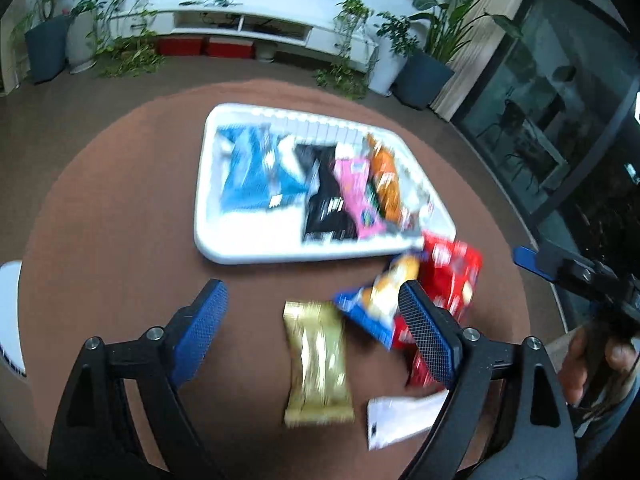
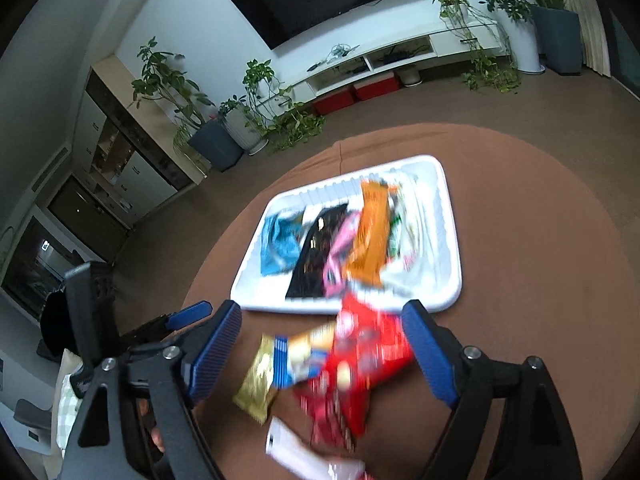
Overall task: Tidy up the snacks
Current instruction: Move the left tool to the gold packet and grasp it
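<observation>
A white tray [image 1: 280, 256] on the round brown table holds blue [image 1: 248, 172], black [image 1: 326, 204], pink [image 1: 356, 188] and orange [image 1: 384, 176] snack packets side by side. Loose on the table in front of it lie a gold packet [image 1: 318, 360], a blue packet [image 1: 376, 308], a red packet [image 1: 452, 276] and a white packet [image 1: 400, 420]. My left gripper [image 1: 312, 286] is open above the gold packet, holding nothing. My right gripper [image 2: 322, 306] is open above the red packet [image 2: 360, 360] near the tray [image 2: 448, 216], also holding nothing.
Brown table surface [image 1: 120, 220] lies left of the tray. A white object [image 1: 8, 320] shows at the table's left edge. Beyond the table are potted plants [image 1: 424, 76], a white TV unit [image 1: 240, 24] with red boxes, and glass doors [image 1: 560, 120].
</observation>
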Demonstrator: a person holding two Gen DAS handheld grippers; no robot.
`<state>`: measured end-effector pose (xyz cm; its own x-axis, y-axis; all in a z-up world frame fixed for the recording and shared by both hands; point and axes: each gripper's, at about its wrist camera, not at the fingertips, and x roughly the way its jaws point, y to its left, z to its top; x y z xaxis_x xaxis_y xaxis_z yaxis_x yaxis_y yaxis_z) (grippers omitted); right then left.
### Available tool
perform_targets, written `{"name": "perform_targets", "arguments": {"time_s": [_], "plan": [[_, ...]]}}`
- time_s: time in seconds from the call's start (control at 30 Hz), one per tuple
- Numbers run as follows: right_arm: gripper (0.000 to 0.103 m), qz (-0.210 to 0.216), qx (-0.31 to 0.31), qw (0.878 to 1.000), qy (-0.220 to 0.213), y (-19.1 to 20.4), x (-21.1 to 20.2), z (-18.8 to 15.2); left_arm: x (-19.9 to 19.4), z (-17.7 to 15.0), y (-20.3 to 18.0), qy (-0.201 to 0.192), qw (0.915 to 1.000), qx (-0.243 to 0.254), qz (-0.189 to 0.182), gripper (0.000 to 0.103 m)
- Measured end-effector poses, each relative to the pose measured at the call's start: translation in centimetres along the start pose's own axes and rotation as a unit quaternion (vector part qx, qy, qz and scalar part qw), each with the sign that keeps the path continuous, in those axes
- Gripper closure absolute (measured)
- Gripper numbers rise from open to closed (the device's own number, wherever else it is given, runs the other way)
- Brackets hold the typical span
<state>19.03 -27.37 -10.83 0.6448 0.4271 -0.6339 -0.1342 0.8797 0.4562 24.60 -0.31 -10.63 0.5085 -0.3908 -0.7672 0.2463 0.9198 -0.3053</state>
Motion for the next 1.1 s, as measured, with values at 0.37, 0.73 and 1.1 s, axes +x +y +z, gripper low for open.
{"name": "perform_targets", "arguments": {"time_s": [0.37, 0.73, 1.1], "plan": [[0.017, -0.027, 0.024, 0.999, 0.005, -1.3, -2.2, -11.4, 1.7, -5.0, -1.5, 0.040, 0.9949, 0.041, 0.082, 0.016], [0.017, -0.038, 0.003, 0.999, -0.001, -1.0, -2.6, -12.6, 3.8, -4.2, -3.0, 0.066, 0.9868, 0.090, 0.117, 0.018], [0.017, -0.041, -0.007, 0.999, 0.001, -0.6, -2.3, -12.6, 5.7, -3.0, -3.1, 0.081, 0.9836, 0.100, 0.126, 0.043]]}}
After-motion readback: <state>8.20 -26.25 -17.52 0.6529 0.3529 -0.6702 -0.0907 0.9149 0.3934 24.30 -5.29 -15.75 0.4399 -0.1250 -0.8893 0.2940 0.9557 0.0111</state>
